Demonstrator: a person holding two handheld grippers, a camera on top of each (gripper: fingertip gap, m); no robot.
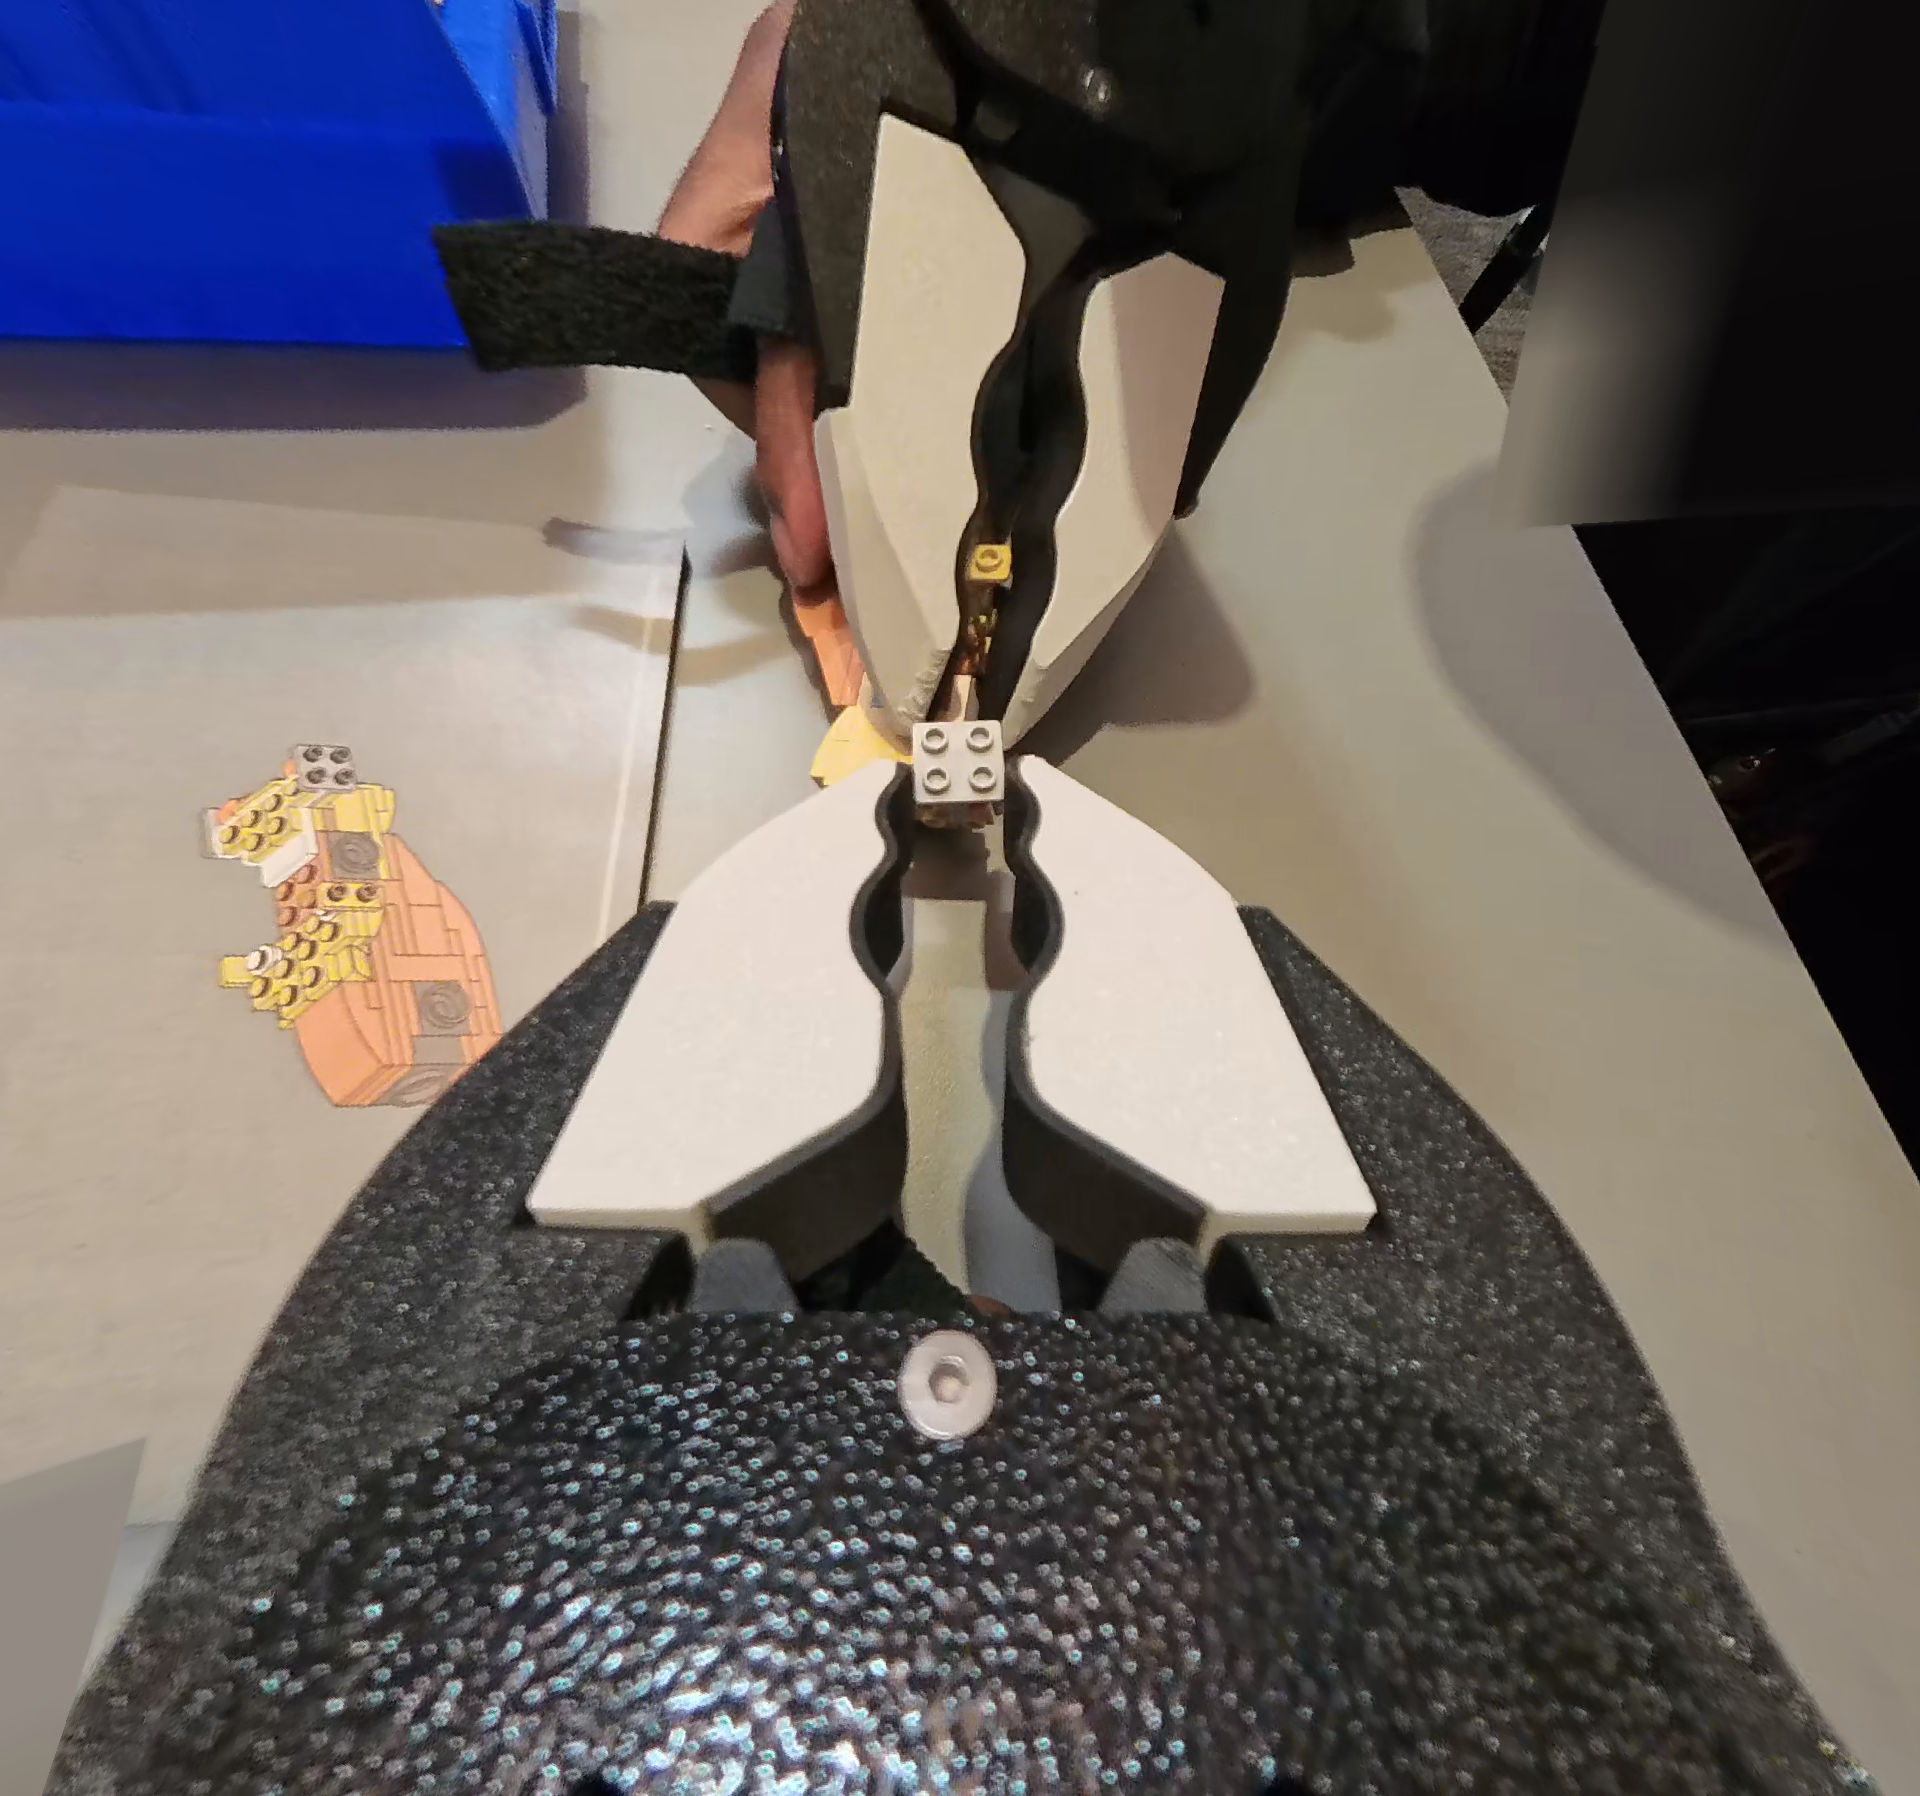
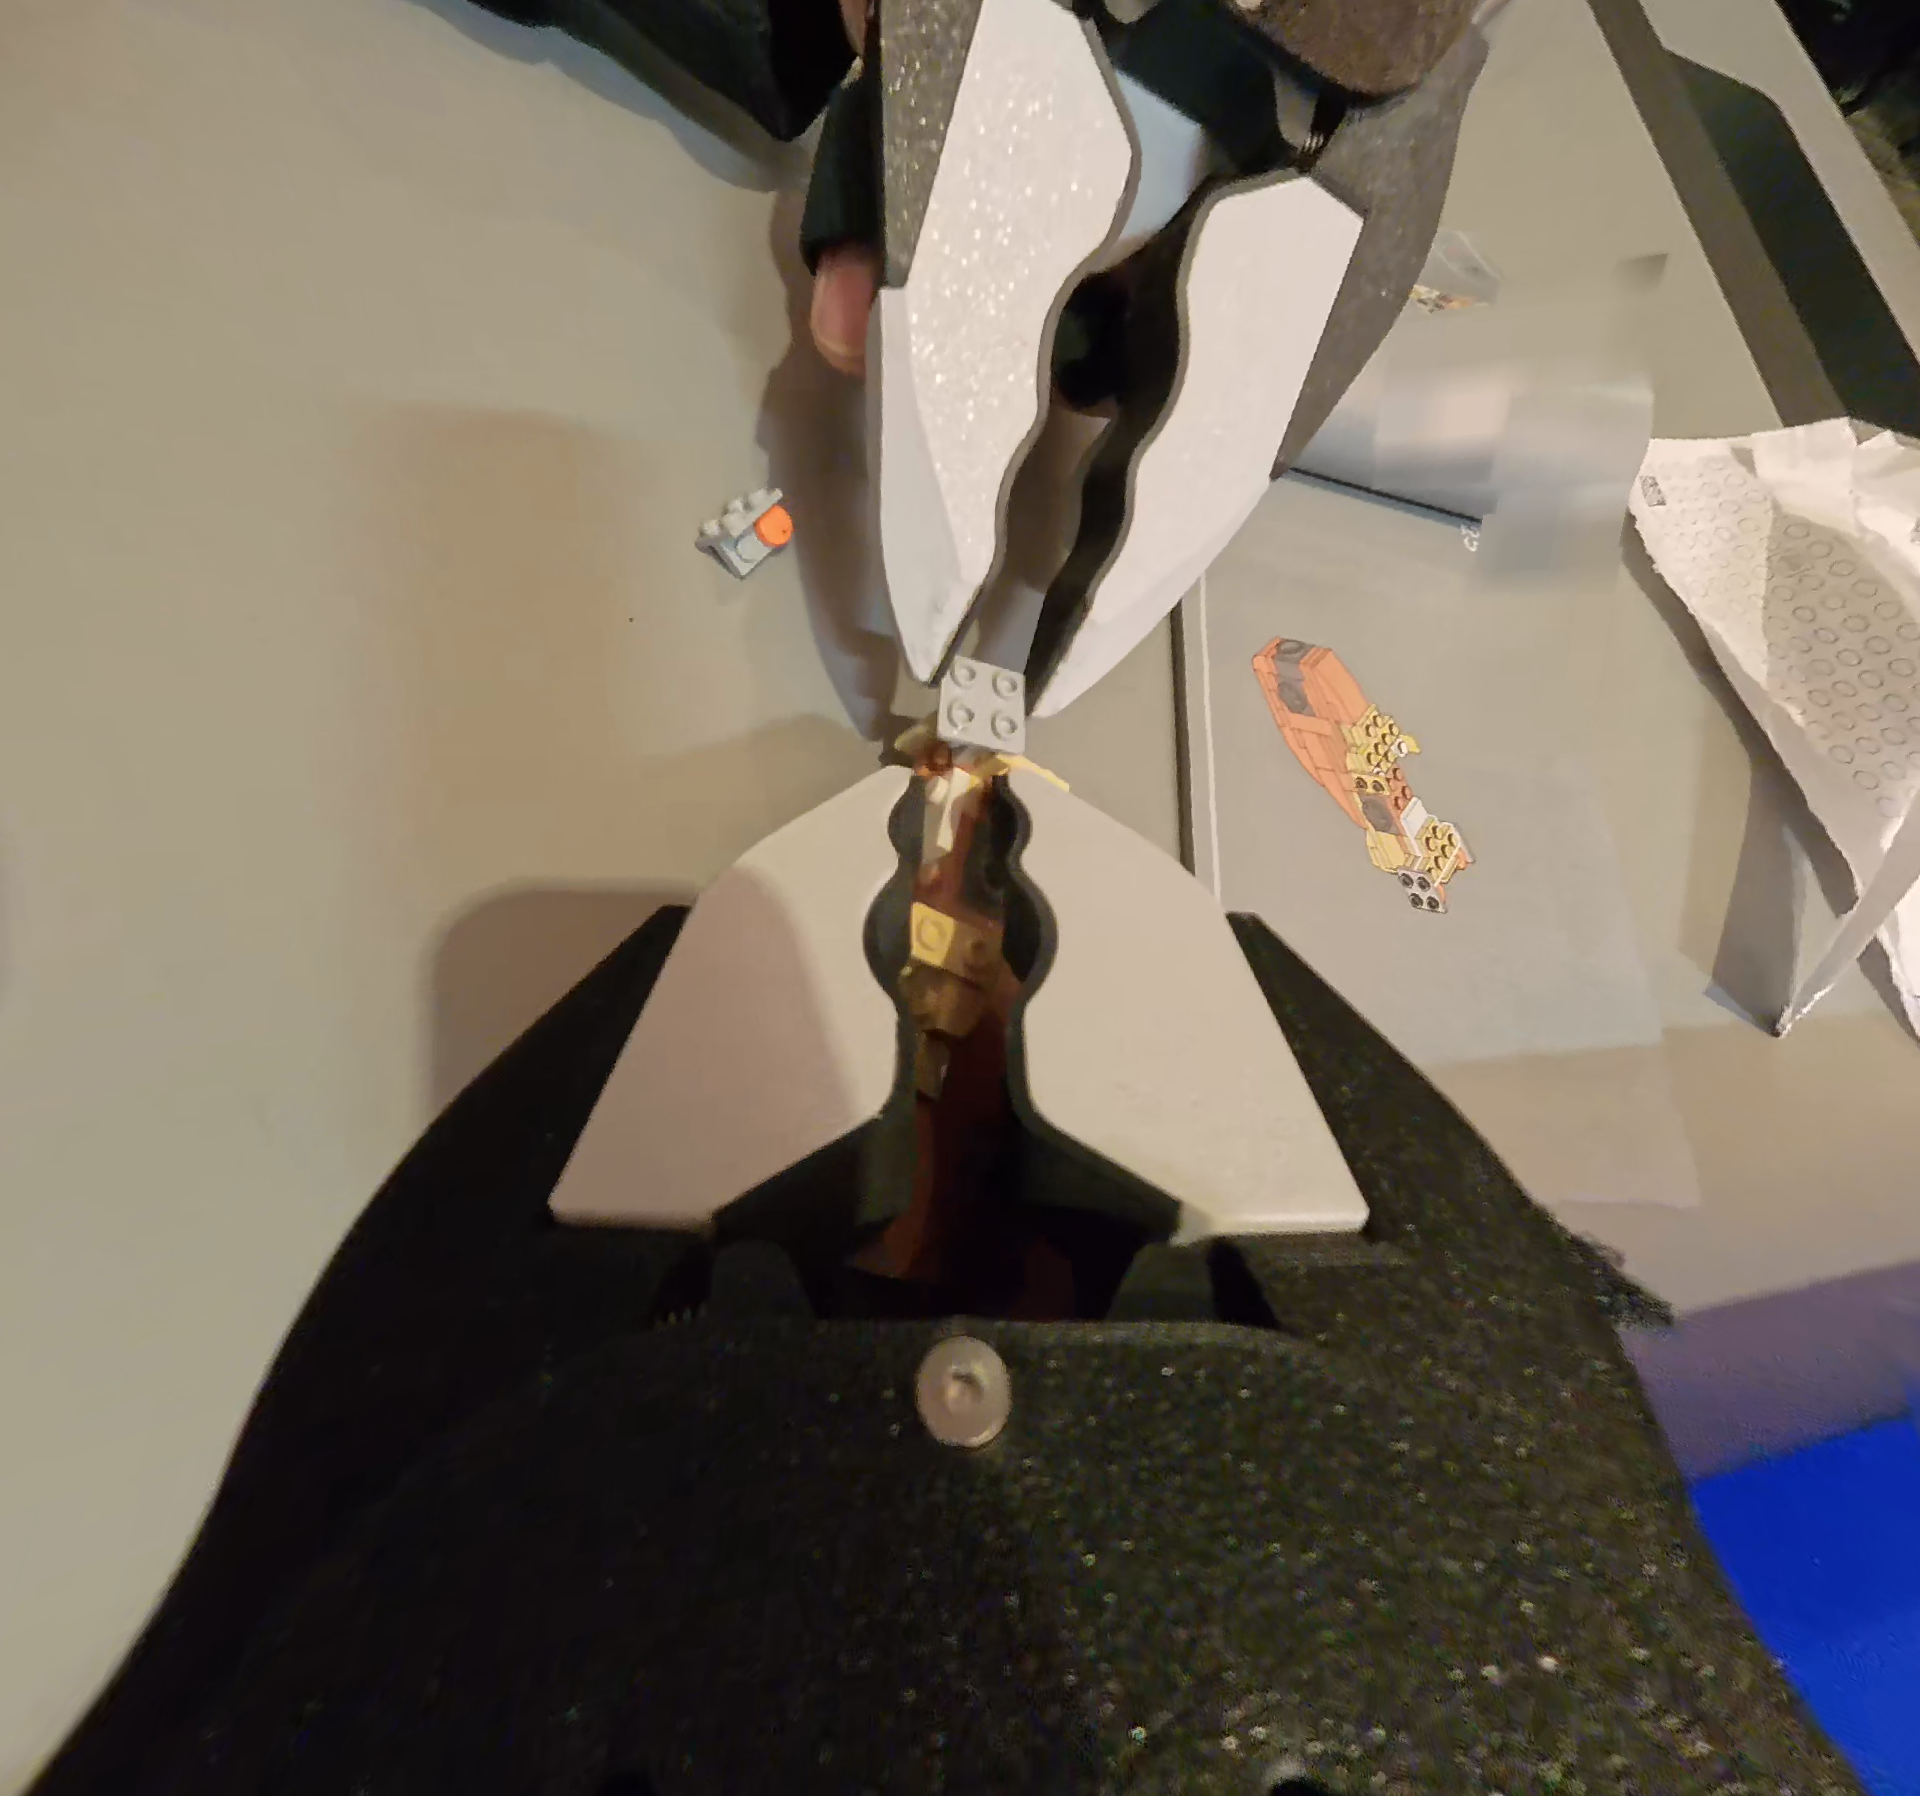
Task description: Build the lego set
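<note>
The left gripper pinches a grey two-by-two plate at its fingertips. The right gripper, closed along the brown-and-tan model, meets it tip to tip above the tabletop; plate just beyond the model's far end.

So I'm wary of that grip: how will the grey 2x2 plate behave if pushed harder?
The grey 2x2 plate looks rigid and light. Pinched only at the left hand-held gripper tips, it may twist or pop free.

We see open bench left of the tongs; small grey piece and blue bin obstruct.
</note>
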